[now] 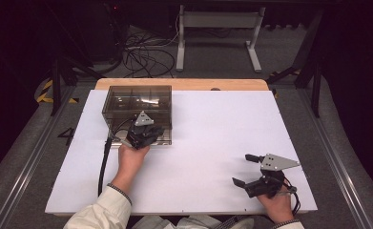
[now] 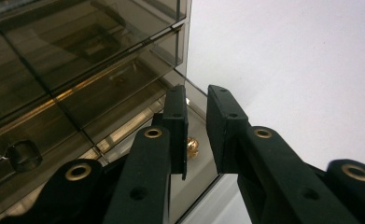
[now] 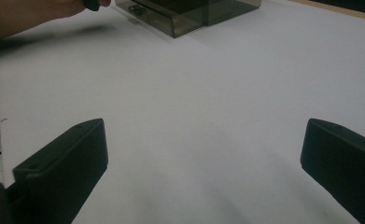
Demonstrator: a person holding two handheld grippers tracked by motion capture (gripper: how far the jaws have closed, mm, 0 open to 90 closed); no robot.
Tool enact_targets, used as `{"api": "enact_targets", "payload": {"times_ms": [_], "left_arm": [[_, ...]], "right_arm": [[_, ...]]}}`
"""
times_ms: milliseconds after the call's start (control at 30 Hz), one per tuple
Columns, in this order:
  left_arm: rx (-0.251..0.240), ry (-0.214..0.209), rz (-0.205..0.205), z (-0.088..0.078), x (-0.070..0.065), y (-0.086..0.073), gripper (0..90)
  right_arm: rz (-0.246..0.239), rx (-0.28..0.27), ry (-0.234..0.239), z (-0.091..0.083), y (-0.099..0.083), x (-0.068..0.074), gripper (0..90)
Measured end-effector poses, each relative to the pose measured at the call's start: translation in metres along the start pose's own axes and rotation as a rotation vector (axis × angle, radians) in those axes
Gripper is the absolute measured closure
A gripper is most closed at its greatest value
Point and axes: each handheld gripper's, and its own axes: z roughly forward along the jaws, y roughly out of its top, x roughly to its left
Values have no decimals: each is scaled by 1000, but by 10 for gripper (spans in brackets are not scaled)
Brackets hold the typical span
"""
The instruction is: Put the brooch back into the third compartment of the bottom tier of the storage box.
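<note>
Two tools work a white surface (image 1: 212, 143) seen from the high view: the left tool (image 1: 143, 135) sits at the front of a smoked-plastic drawer box (image 1: 136, 102), while the right tool (image 1: 251, 169) rests well apart near the front right edge, jaws spread and holding nothing.

From the left gripper view, the jaws stand close together on a small brass knob (image 2: 192, 145) on a drawer front (image 2: 194, 154). The drawer appears drawn out a little; pulling it fully likely remains. Whether the pads truly pinch the knob is hard to tell, since one jaw covers most of it.

In the right gripper view, the box's corner and an open drawer (image 3: 166, 18) lie far off, contents unreadable through tinted walls.
</note>
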Motion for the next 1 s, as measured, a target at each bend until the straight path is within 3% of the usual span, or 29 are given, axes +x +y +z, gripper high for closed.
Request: {"api": "enact_targets", "payload": {"times_ms": [400,467,500,533,733,1000], "left_arm": [[-12,3,-5,-6,-1,1,694],[-14,3,-1,-9,-2,2,603],[-13,5,-5,-10,-3,2,603],[-11,7,-2,-13,-4,3,535],[-49,6,2,-23,-10,8,301],[-55,9,20,-29,-15,11,251]], "right_arm": [[-1,2,1,0,0,0,15],[-1,-1,1,0,0,0,15],[-1,-1,1,0,0,0,15],[0,-2,0,-1,0,0,15],[0,-1,-1,-1,0,0,15],[5,-5,1,-1,0,0,15]]}}
